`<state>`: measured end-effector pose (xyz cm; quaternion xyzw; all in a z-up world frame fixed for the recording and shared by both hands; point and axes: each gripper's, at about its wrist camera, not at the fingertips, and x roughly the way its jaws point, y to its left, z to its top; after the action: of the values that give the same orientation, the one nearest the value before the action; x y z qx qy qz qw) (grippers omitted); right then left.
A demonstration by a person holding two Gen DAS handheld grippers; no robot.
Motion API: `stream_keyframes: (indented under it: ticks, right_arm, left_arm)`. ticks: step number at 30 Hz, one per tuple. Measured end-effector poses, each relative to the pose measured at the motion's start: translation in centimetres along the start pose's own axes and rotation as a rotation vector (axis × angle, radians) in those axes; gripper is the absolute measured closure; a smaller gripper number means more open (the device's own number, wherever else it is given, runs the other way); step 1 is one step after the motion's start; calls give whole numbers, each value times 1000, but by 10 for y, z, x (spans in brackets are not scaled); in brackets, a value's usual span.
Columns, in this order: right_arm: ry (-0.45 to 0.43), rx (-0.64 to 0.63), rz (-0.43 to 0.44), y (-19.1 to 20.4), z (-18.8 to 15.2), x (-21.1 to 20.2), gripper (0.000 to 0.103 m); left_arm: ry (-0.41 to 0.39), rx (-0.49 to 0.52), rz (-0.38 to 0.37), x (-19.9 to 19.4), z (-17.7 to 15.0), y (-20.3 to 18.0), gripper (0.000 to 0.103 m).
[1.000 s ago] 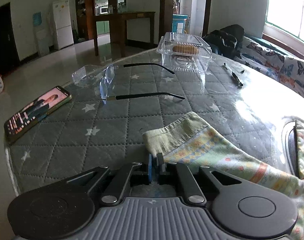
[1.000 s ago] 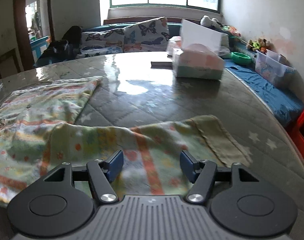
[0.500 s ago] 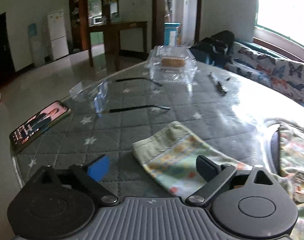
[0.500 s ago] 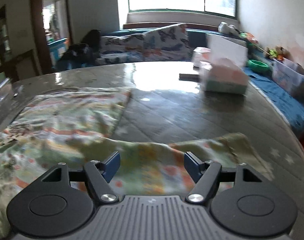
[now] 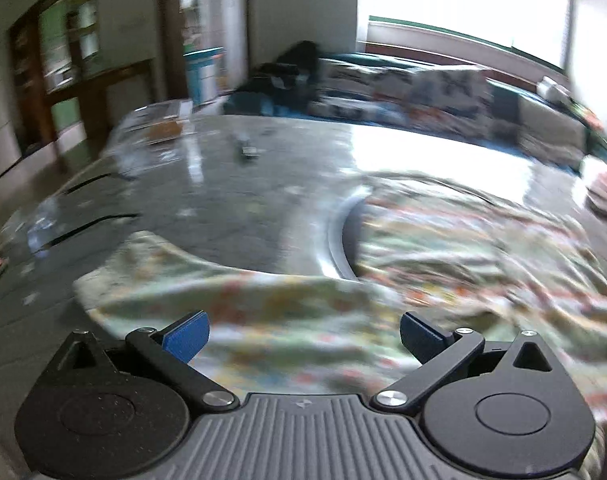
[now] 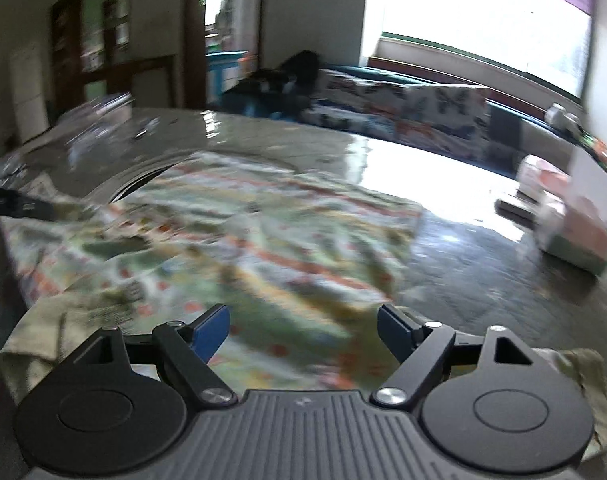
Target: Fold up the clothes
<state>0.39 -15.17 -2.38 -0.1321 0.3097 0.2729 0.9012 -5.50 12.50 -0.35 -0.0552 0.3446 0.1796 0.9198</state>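
The patterned garment (image 5: 443, 240) lies spread and rumpled across the round quilted tabletop (image 5: 243, 184), one sleeve-like end stretching toward the near edge. The left claw (image 5: 303, 334) stands wide, its jaws opening, with cloth beneath but nothing pinched. The right claw (image 6: 303, 330) is likewise opening above the fabric, gripping nothing. Both seem let go so the cloth can settle flat, likely ahead of a fresh hold. A tissue box (image 6: 571, 232) sits well clear at the far right.
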Motion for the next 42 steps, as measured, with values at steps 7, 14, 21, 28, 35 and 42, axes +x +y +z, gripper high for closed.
stream_keyframes:
  ticks: [7, 14, 21, 28, 35, 42]
  right_arm:
    - [27, -120, 64, 35, -10, -2, 20]
    - [51, -167, 82, 41, -15, -4, 19]
    - [9, -146, 82, 38, 1, -4, 19]
    - [-8, -128, 109, 44, 13, 6, 19]
    - [-23, -130, 149, 57, 27, 15, 18]
    - [25, -171, 175, 79, 20, 33, 18]
  left_arm:
    - [-33, 191, -25, 0, -15, -51, 0]
    - [-4, 300, -13, 8, -35, -64, 0]
    - [-31, 287, -25, -2, -29, -61, 0]
    - [-1, 312, -36, 0, -39, -58, 0]
    - [17, 186, 8, -6, -36, -22, 0]
    - [4, 11, 149, -3, -27, 40, 0]
